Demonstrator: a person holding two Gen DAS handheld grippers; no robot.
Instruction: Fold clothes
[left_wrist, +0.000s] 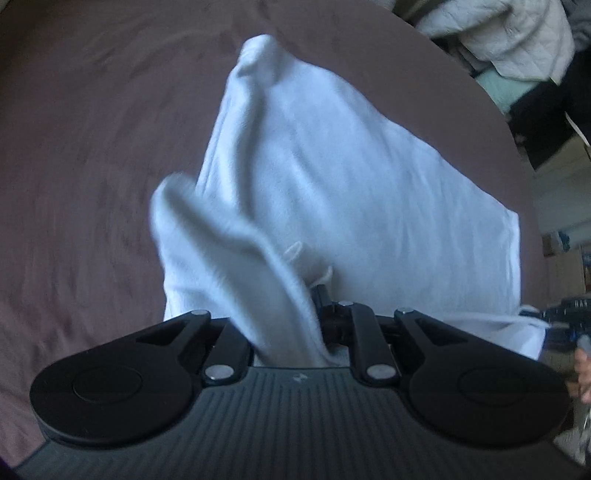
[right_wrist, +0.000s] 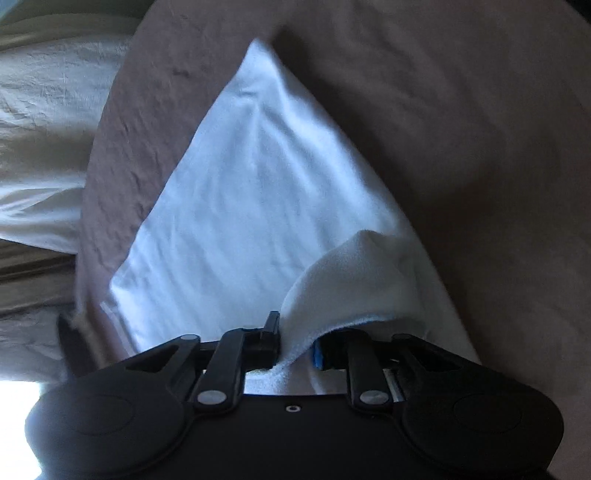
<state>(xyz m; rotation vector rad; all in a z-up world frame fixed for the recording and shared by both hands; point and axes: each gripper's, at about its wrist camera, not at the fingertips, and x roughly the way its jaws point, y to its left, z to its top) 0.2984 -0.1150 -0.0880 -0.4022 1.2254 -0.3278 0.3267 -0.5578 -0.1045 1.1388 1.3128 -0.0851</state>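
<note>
Draping over brown bedding (left_wrist: 92, 147), white garment (left_wrist: 332, 177) (creased); both grippers (left_wrist: 295, 325) (right_wrist: 295, 339) clenched on it

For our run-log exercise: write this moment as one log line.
task: fold clothes | left tongs: shut on white garment | right tongs: shut on white garment | surface: brown bedsheet | garment partly lifted

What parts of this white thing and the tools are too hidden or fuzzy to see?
- Left wrist view: the white garment covers the left tool, hiding its fingertips; the raised fold is motion-blurred.
- Right wrist view: a cloth fold hides where the right tool pinches.
- Both views: what kind of garment it is; the brown bedcover hides whatever lies underneath.
</note>
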